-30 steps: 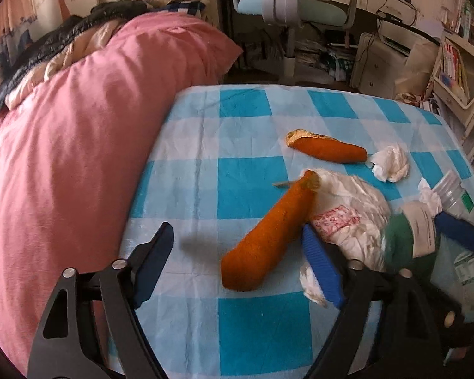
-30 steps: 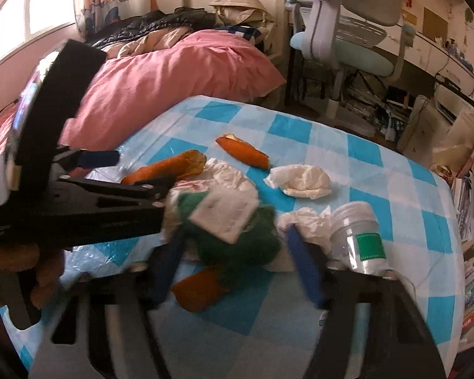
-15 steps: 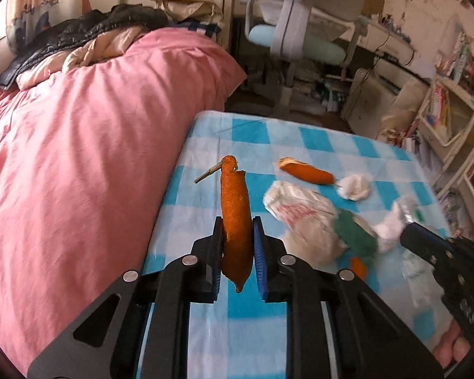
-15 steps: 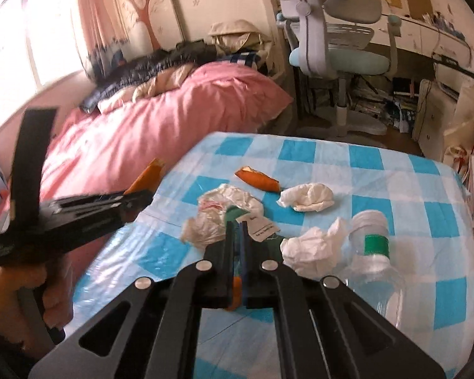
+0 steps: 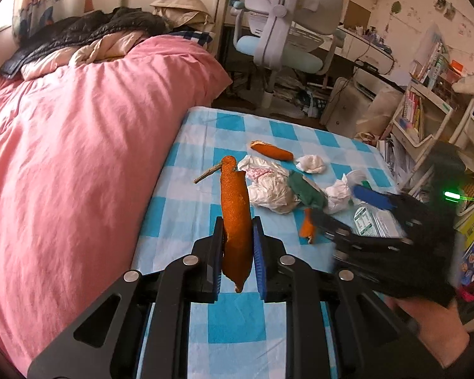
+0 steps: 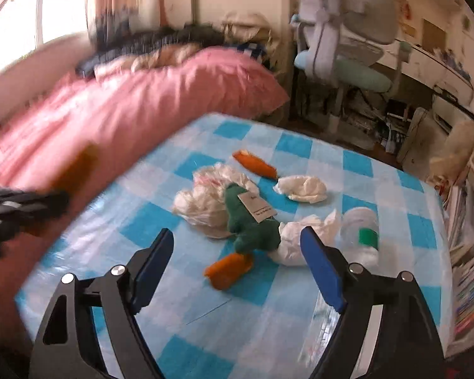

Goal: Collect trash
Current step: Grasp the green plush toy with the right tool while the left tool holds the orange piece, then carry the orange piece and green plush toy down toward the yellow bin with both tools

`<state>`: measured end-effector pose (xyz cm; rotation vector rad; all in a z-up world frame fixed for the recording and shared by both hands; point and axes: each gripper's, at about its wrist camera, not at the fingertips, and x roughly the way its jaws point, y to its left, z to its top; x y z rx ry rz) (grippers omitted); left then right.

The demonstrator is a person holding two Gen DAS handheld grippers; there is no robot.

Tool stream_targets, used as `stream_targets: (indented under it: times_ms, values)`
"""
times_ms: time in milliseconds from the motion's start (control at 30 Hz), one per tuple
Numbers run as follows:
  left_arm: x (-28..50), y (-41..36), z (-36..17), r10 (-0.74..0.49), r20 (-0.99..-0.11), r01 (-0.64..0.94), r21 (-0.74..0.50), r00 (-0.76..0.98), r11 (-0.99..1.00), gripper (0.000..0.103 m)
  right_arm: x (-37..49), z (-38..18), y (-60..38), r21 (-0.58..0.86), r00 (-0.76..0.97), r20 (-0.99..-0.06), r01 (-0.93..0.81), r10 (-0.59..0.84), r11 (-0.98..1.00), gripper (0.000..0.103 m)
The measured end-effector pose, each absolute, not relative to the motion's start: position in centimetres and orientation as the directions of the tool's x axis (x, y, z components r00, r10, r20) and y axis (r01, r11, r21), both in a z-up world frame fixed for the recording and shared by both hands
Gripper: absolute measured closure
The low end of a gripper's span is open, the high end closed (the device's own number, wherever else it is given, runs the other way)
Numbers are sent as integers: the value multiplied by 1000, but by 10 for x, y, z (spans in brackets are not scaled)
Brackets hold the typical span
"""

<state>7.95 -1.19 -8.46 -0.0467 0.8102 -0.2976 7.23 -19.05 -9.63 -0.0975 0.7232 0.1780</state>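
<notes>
While the left tool (image 5: pixel 237 249) is clamping the long orange peel (image 5: pixel 235 218) above the desk (image 6: pixel 300 315), the right tool (image 6: pixel 237 268) is hovering spread wide near the green toy (image 6: pixel 249 224), best closing squarely on one scrap.

The long orange peel strip (image 5: pixel 235 221) looked rough and matt. The blue-and-white checked plastic table cover (image 6: pixel 300 309) was smooth and glossy. The crumpled white tissue paper (image 6: pixel 303 186) appeared soft and matt.

Beside your blue-checked table (image 5: pixel 205 132) you have a pink duvet (image 5: pixel 79 145) with a dark jacket (image 5: pixel 88 27) heaped on it, a pale swivel chair (image 5: pixel 284 31) behind, and crowded bookshelves (image 5: pixel 423 110) on the right.
</notes>
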Motion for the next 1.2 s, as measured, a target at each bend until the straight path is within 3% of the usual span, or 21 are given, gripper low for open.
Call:
stream_targets:
  times_ms: [100, 167, 300, 567, 1000, 1200]
  values:
    - [84, -14, -80, -298, -700, 257, -167, 649, 952, 87, 95, -109, -189, -71, 721, -688, -179, 82, 981, 38]
    - [86, -18, -79, -295, -700, 271, -149, 651, 951, 87, 103, -117, -190, -80, 698, -713, -179, 69, 981, 68]
    - [91, -23, -78, -289, -705, 287, -125, 648, 950, 87, 99, -112, -196, -38, 703, -702, -190, 109, 981, 72]
    - [71, -16, -66, -309, -666, 290, -143, 679, 946, 87, 37, -56, -223, 339, 737, -561, -211, 377, 917, 72]
    - [-37, -4, -73, -324, -664, 309, -144, 674, 940, 87, -123, -55, -212, 464, 726, -475, -274, 498, 843, 72]
    - [-83, -1, -86, -311, -689, 314, -127, 655, 941, 87, -165, -77, -202, 493, 667, -525, -269, 529, 828, 71]
